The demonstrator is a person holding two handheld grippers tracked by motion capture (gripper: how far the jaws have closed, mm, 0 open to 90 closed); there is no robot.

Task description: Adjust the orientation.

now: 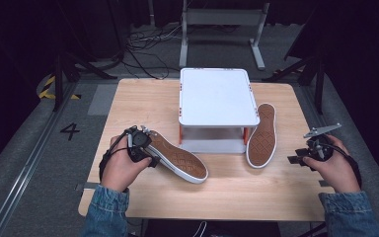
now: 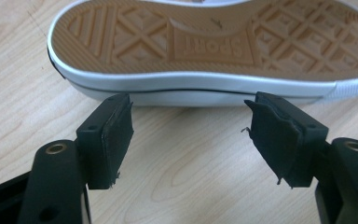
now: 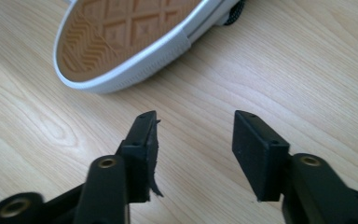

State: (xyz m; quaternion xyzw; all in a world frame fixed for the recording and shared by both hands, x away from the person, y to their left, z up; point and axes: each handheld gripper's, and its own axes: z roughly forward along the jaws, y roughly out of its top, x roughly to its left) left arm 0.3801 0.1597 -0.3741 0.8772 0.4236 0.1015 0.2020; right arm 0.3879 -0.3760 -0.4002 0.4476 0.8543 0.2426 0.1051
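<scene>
Sneakers, two of them, both flipped sole-up on the wooden table [image 1: 227, 197], so I'm guessing the job here is picking them up and probably parking them on or under that little white shelf [image 1: 218, 96] in the middle. The left shoe [image 1: 177, 159] is right in front of the left claw [image 1: 145, 148], basically just past its fingertips. In the left gripper view the shoe [image 2: 205, 51] lies crosswise to the claw [image 2: 189, 140], its long axis running side to side across the gap, with the white rubber edge facing the jaws. Those jaws are spread wide and holding nothing, just bare table between them. So the thing that matters for the next move: the shoe is dead ahead and sideways-on, which means a short push forward should put the sidewall and sole between the pads, pinching across the narrow way rather than along the length. The right claw [image 1: 312, 152] is also open and empty, jaws a fair bit apart, but it sits well off from the right shoe [image 1: 262, 136], which leans against the shelf's leg. From the right gripper view the right shoe [image 3: 135, 42] is ahead and off to the left of the right claw [image 3: 193, 149], toe end pointing roughly back toward it at an angle. So the left hand is clearly the closer one to grabbing anything; the right would need to reach in and swing left first.
</scene>
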